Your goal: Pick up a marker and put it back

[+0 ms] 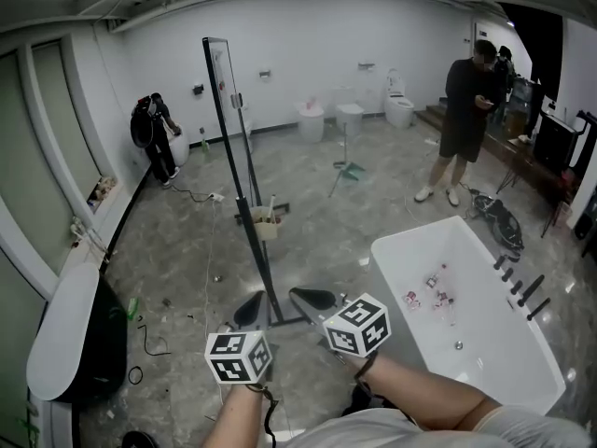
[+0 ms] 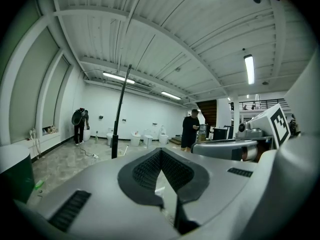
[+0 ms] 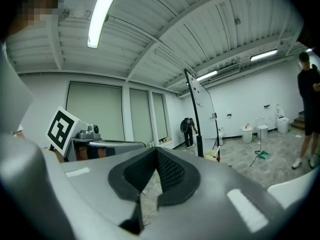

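Note:
I see no marker that I can name for certain. Several dark stick-like things (image 1: 519, 287) lie by the right rim of a white bathtub (image 1: 485, 353); I cannot tell what they are. Both grippers are held low and close together over the floor, pointing away from me. The left gripper (image 1: 250, 308) (image 2: 161, 154) has its jaws shut with nothing between them. Just to its right, the right gripper (image 1: 312, 299) (image 3: 156, 151) is likewise shut and empty. A tall board on a stand (image 1: 235, 147) rises edge-on just beyond the jaws.
Small bits lie inside the bathtub. A bucket (image 1: 266, 223) sits at the board's foot. A white and black tub (image 1: 65, 334) stands at the left. Toilets (image 1: 351, 116) line the back wall. One person (image 1: 464, 110) stands at the right, another (image 1: 155, 136) at the back left.

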{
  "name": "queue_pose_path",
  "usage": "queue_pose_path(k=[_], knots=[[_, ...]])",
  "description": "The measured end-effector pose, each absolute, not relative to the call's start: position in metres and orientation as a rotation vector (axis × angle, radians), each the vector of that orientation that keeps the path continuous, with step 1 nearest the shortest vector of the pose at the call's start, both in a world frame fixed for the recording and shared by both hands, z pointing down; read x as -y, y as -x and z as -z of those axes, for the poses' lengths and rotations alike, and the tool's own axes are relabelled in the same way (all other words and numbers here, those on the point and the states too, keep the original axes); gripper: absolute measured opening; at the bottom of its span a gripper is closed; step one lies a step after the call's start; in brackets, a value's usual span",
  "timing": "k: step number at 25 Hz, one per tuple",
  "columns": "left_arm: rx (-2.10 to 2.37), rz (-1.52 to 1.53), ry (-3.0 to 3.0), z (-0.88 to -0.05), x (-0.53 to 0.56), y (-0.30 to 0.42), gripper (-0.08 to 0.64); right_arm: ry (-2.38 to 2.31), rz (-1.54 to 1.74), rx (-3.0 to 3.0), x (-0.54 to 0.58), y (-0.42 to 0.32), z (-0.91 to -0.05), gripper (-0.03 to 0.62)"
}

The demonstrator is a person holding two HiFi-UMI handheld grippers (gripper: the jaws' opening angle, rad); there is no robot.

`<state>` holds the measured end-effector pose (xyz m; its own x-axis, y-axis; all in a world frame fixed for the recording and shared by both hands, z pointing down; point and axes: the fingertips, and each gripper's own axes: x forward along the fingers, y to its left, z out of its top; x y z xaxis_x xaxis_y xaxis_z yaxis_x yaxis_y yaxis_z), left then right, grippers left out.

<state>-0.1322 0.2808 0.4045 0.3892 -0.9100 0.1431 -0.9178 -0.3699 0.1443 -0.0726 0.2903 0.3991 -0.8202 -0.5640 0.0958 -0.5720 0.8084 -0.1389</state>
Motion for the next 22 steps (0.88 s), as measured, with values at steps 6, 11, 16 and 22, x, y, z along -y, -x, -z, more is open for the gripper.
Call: queue_pose_path(k=[6,11,16,22], knots=[[1.675,-0.057,-2.394,-0.423,-0.200,0.107,0.002,-0.842,-0.287,2.943,-0.210,0.047,-0.419,0.003],[1.691,-0.061,-2.357,-0.434,-0.135,0.073,0.002,-0.746,-0.332,2.935,-0.148,0.018,-0.433,0.003],[1.727,-0.100,-2.311,-0.449,-0.088,0.054,0.002,-0.677,-0.397,2.945,-0.098,-0.001,-0.449,0.003],[1.704,-0.127,-2.269,-0.471,-0.032,0.050,0.002,-0.652,-0.486,2.935,-0.043,-0.006,-0.470,0.003]])
